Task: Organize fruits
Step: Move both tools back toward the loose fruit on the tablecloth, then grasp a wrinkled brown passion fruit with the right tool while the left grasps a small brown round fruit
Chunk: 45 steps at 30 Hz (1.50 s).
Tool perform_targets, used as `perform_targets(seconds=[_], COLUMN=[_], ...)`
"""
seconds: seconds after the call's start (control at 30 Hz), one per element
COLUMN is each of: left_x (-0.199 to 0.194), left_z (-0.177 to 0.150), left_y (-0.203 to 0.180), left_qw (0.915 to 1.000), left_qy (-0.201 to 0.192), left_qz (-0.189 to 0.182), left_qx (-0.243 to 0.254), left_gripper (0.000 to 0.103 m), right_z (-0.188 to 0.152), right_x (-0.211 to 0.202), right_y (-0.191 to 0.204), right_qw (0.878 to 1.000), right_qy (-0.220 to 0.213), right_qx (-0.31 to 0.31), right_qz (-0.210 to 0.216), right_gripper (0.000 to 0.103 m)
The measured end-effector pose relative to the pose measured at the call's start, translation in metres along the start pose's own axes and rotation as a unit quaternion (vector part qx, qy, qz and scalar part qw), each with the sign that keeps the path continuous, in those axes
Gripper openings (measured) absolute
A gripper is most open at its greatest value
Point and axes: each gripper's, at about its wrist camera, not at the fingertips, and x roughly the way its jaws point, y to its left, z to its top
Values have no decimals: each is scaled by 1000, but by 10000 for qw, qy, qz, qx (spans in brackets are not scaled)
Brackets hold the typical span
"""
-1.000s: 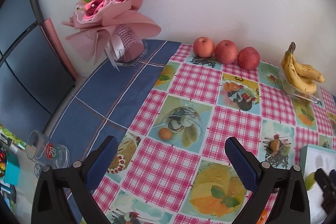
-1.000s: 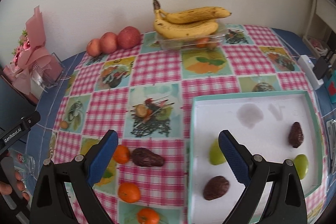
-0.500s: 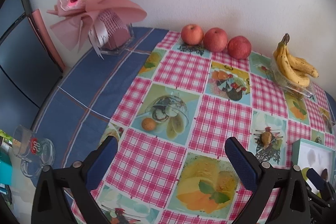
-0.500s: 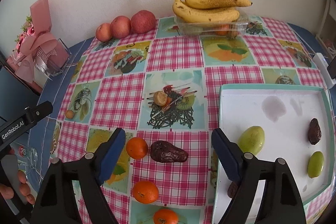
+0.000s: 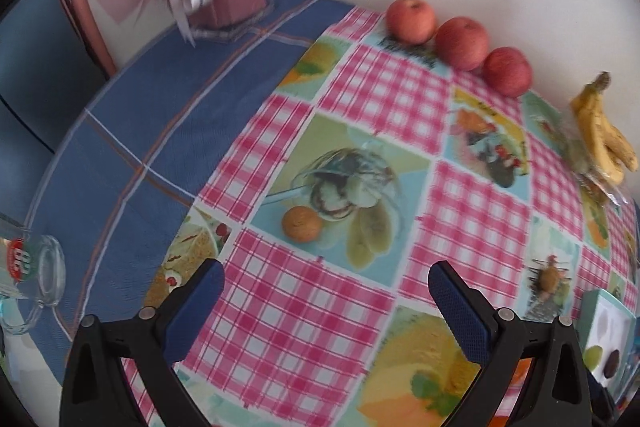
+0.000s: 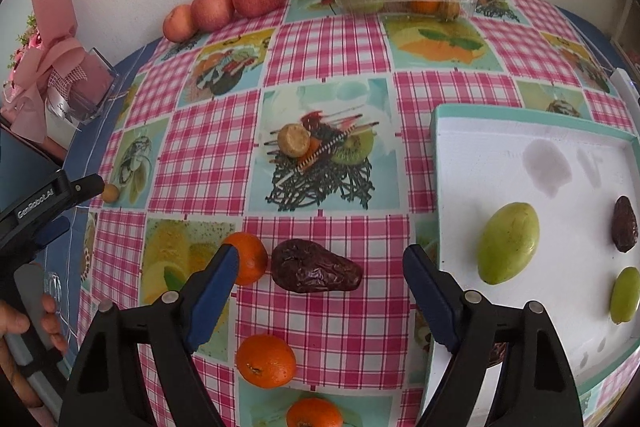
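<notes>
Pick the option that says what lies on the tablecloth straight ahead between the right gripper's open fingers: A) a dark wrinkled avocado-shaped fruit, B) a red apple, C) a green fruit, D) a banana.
A: in the right wrist view the dark wrinkled fruit lies on the checked tablecloth ahead of the open right gripper, with an orange just beside it.

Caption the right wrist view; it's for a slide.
Open right gripper poised over a wrinkled dark fruit beside oranges, white tray at right.
</notes>
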Motion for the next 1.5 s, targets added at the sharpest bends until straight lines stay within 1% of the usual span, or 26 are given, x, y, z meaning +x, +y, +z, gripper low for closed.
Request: perform_targets(seconds=[0.13, 0.17, 0.2, 0.27, 0.37, 0.5, 0.53, 0.57, 0.63, 0.7, 0.73, 0.8, 0.97, 1.2, 1.5], left_x=[20, 23, 25, 27, 28, 29, 30, 29, 29, 30, 31, 32, 32, 17, -27], left_z=[-1, -2, -3, -3, -3, 2, 3, 3, 3, 3, 4, 4, 3, 6, 15], left_y=[14, 16, 18, 19, 19, 20, 22, 23, 26, 29, 30, 32, 34, 35, 31], left_qw=[9995, 9993, 9991, 9985, 9979, 9975, 9974, 9971, 9965, 9959, 9956, 9952, 9944, 9932, 9915], left_qy=[181, 200, 199, 173, 73, -45, -95, -137, -215, -260, -268, -277, -301, -434, -674], left_qz=[-110, -143, -178, -265, -393, -406, -379, -365, -352, -354, -369, -387, -404, -536, -719], left_qx=[-227, -279, -333, -441, -517, -573, -614, -651, -731, -791, -815, -850, -928, -943, -845], left_gripper=[101, 100, 98, 95, 93, 82, 80, 76, 70, 58, 55, 43, 28, 28, 28], right_z=[-3, -3, -3, -4, -6, -7, -7, -7, -7, -7, -7, -7, -7, -4, 6], right_x=[11, 13, 15, 20, 25, 26, 27, 27, 27, 27, 27, 27, 24, 13, -28], right_y=[-2, -3, -4, -4, -5, -4, -3, -3, -2, -2, -3, -3, -2, 1, 4], right_qw=[9998, 9997, 9996, 9994, 9990, 9990, 9990, 9990, 9990, 9990, 9990, 9990, 9991, 9995, 9992], right_qy=[186, 212, 247, 324, 413, 425, 427, 425, 423, 418, 418, 416, 407, 259, -312], right_qx=[76, 95, 114, 150, 173, 142, 151, 148, 140, 135, 136, 136, 120, 56, 16], right_qz=[-41, -41, -32, 4, 51, 35, 46, 44, 36, 44, 47, 44, 57, 144, 264], right_gripper=[85, 83, 74, 66, 66, 62, 61, 58, 58, 58, 58, 58, 58, 58, 58])
